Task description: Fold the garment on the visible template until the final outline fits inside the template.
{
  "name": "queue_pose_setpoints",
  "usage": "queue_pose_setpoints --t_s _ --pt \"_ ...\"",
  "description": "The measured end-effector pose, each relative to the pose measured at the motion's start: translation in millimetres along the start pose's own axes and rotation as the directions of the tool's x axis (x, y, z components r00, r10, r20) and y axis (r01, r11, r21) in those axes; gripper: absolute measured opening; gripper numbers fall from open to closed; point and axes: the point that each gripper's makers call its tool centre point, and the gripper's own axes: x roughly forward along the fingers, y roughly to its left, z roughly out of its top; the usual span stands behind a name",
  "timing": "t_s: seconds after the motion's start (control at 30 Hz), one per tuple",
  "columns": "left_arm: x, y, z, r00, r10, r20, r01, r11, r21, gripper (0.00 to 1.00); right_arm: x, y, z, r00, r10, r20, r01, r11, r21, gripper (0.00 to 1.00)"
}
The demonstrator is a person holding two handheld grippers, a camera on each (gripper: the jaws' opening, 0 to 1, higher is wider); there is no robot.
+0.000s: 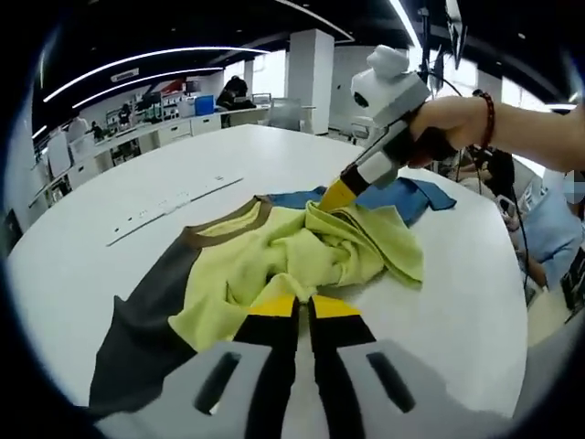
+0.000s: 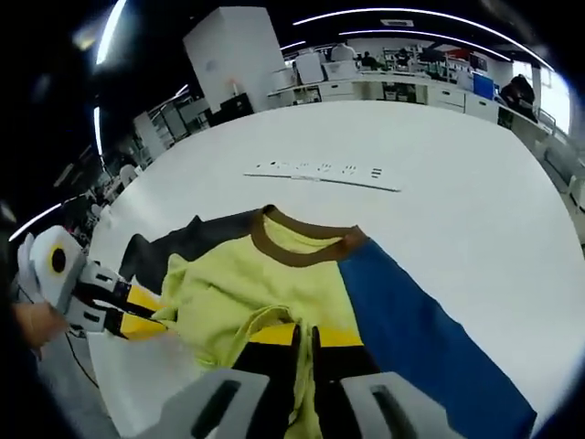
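A T-shirt with a yellow-green body (image 1: 274, 265), brown collar (image 1: 224, 224), dark grey sleeve (image 1: 137, 338) and blue sleeve (image 1: 416, 197) lies bunched on the white table (image 1: 137, 174). My left gripper (image 1: 302, 306) is shut on a fold of the yellow-green cloth at the near edge. The right gripper (image 1: 338, 197) comes in from the upper right, held by a hand, and pinches the cloth near the blue sleeve. In the right gripper view, my right gripper (image 2: 304, 334) is shut on the yellow-green body (image 2: 247, 283), beside the blue sleeve (image 2: 411, 329). The left gripper (image 2: 137, 315) grips the shirt's left edge.
A thin white strip with small marks (image 1: 174, 206) (image 2: 320, 174) lies on the table beyond the collar. The round table's edge (image 1: 512, 302) curves close on the right, where a person sits. Office desks and chairs (image 2: 402, 87) stand behind.
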Motion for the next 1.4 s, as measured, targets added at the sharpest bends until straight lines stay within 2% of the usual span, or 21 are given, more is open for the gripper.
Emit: queue_pose_setpoints --t_s 0.3,0.57,1.1,1.4 --pt "-33 0.8 17.1 0.999 0.0 0.053 0.001 1.0 -0.009 0.01 -27 12 -0.4 1.0 0.02 0.005 -0.02 1.0 -0.006 0.01" --pt "-64 5.2 23.6 0.997 0.01 0.075 -0.01 1.0 -0.006 0.01 -44 34 -5.7 0.999 0.039 -0.019 -0.04 0.996 -0.077 0.0" --pt "-110 8.3 -2.6 0.998 0.053 0.033 -0.052 0.998 -0.018 0.01 -42 65 -44.7 0.994 0.071 -0.087 -0.082 0.989 -0.123 0.0" --pt "-116 12.4 -16.6 0.997 0.077 0.018 -0.076 0.996 -0.035 0.01 -36 70 -60.7 0.992 0.055 -0.117 -0.071 0.987 -0.143 0.0"
